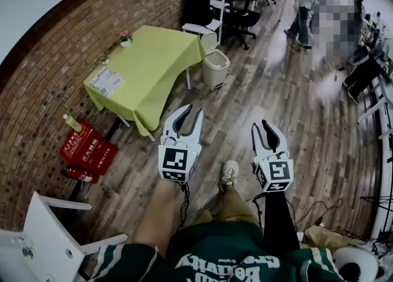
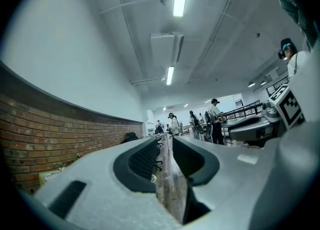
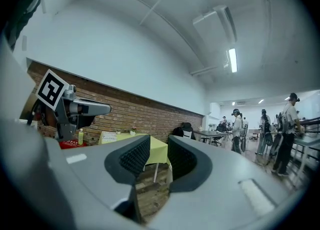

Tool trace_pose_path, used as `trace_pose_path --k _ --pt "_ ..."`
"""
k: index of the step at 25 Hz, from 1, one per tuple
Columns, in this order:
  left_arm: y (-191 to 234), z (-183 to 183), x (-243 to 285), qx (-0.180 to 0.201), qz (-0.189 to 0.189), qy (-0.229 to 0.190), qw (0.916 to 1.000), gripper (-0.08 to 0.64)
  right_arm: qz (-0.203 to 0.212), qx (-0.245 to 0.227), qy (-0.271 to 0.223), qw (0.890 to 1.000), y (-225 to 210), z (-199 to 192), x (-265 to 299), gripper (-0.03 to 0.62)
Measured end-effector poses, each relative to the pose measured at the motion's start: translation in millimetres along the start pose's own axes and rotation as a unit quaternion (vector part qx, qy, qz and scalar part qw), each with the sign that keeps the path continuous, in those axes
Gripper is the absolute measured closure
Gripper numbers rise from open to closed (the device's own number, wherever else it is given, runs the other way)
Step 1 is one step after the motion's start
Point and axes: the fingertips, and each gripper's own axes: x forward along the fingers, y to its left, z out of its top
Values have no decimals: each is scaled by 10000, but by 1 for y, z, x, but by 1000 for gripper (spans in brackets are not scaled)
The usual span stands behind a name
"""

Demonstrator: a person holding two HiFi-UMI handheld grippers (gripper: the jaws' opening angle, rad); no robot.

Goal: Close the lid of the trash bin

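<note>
1. Two grippers show in head view, held level ahead of the person: L gripper (image 1: 192, 112) and R gripper (image 1: 260, 124).
2. Tool state: both sets of jaws stand apart w/ nothing btw the pads. Each gripper's own view shows only floor (image 1: 276, 90) and room through the gap. Both are released and empty.
3. Bin (image 1: 216, 69): pale, stands on the wood floor far ahead, just beside the corner of the green table (image 1: 147, 59) and near a white chair (image 1: 209, 13). It is well apart from both grippers.
4. Lid (image 1: 209, 42) looks raised, standing up at the rear of the rim. It is small in frame, so hinge type can't be made out.
5. Handling (judgement):
   - Bin is prob. thin moulded plastic, hollow and light.
   - Walls are stiff enough but smooth, so pads may slip on them.
   - Lid is prob. lighter yet and should swing freely once tipped past upright.
   - Not fragile.
6. Where to take hold (judgement):
   - Go for the lid's free top edge, farthest from the hinge, where least force is needed.
   - Either pinch the edge btw the jaws or just nudge it fwd w/ one jaw and follow it down.
7. Risks (judgement):
   - A sideways shove could slide or tip the light bin on the slick floor.
   - Second gripper could steady the body.
   - A dropped lid may slam or bounce.
</note>
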Motion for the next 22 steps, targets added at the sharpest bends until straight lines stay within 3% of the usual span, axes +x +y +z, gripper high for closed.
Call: trace_pose_path --k 6,12,22 --pt "11 -18 54 117 -62 -159 9998 454 326 -69 -267 9991 -21 -14 57 456" --pt "41 -48 152 122 46 -84 9999 454 571 31 -377 9977 -67 -28 154 442" --pt "70 -34 333 155 -132 -183 9996 454 536 83 -482 9974 -179 -3 302 437"
